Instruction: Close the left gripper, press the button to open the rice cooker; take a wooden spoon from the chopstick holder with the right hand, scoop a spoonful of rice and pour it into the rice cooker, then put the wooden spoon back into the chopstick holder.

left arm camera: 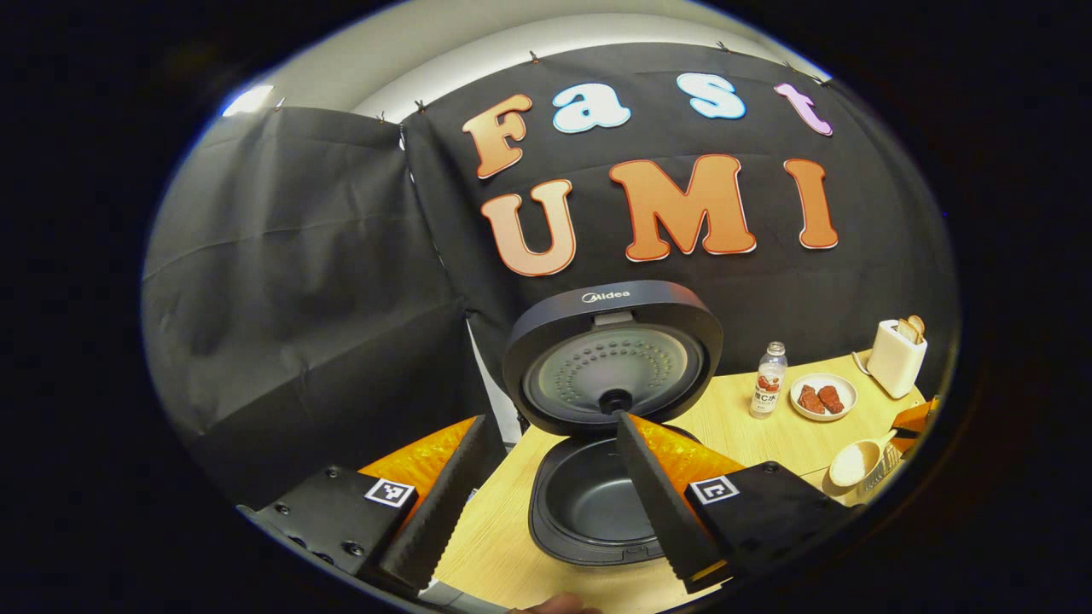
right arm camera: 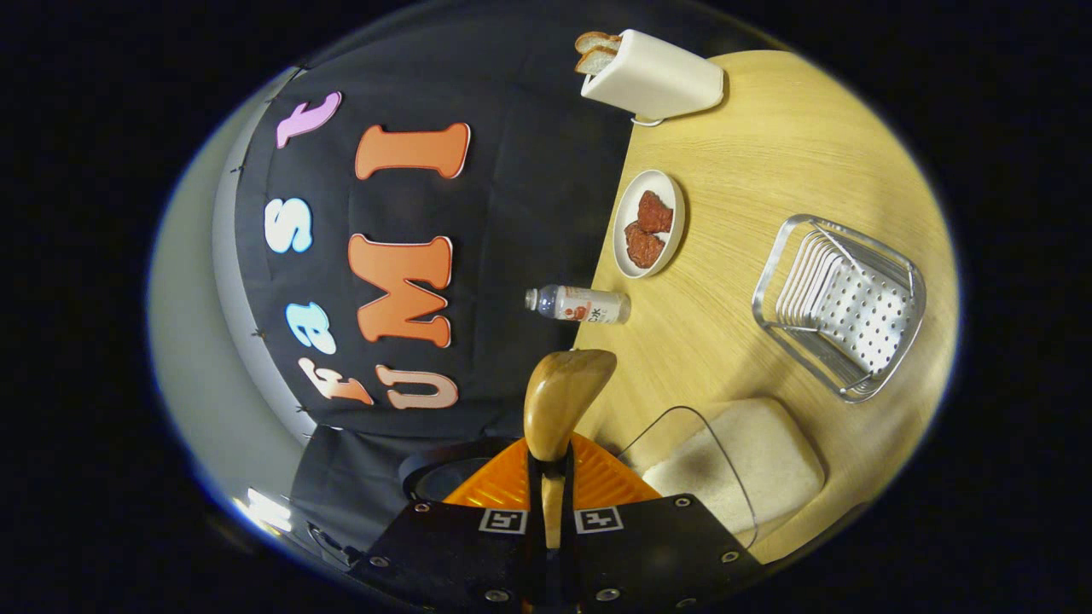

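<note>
Left gripper view: my left gripper spread apart, empty; rice cooker just beyond, lid up.
Right gripper view: my right gripper clenched on wooden spoon at its handle, bowl far; rice container near right.
Handling: spoon light, stiff, smooth; grip low on handle.

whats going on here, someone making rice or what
A person works two handheld grippers at a wooden table. The rice cooker already stands open, lid up, with the left gripper open in front of it. The right gripper is shut on a wooden spoon, tilted sideways beside a glass container of rice.
</note>
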The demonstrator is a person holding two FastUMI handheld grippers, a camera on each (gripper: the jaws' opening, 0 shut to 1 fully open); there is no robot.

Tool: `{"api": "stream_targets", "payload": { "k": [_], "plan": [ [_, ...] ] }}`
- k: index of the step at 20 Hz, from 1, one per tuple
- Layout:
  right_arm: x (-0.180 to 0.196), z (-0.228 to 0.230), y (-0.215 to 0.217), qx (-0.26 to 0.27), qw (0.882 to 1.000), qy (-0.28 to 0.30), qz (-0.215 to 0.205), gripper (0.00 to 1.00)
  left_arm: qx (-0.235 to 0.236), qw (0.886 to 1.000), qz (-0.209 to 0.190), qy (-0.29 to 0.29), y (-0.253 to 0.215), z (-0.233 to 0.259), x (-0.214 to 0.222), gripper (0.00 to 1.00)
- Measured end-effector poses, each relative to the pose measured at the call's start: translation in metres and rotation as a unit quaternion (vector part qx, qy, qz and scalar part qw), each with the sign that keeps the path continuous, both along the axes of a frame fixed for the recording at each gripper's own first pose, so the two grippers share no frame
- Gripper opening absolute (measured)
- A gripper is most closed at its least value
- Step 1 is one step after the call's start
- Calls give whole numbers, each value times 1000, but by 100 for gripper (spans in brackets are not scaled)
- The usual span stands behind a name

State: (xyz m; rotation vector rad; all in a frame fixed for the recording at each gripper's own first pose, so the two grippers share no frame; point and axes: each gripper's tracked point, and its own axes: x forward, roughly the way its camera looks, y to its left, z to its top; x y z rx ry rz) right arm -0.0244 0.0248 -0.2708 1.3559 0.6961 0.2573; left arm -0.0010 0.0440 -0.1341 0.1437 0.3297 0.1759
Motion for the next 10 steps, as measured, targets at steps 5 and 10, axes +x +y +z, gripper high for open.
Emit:
{"api": "stream_targets", "payload": {
  "k": [5,10],
  "plan": [
    [14,27,16,46,999,-5,-2,6,-10,1000,21,-4,18,-1,-7,96],
    [27,49,63,74,997,-1,24,6,-24,999,42,-15,39,1,-17,100]
  ]
}}
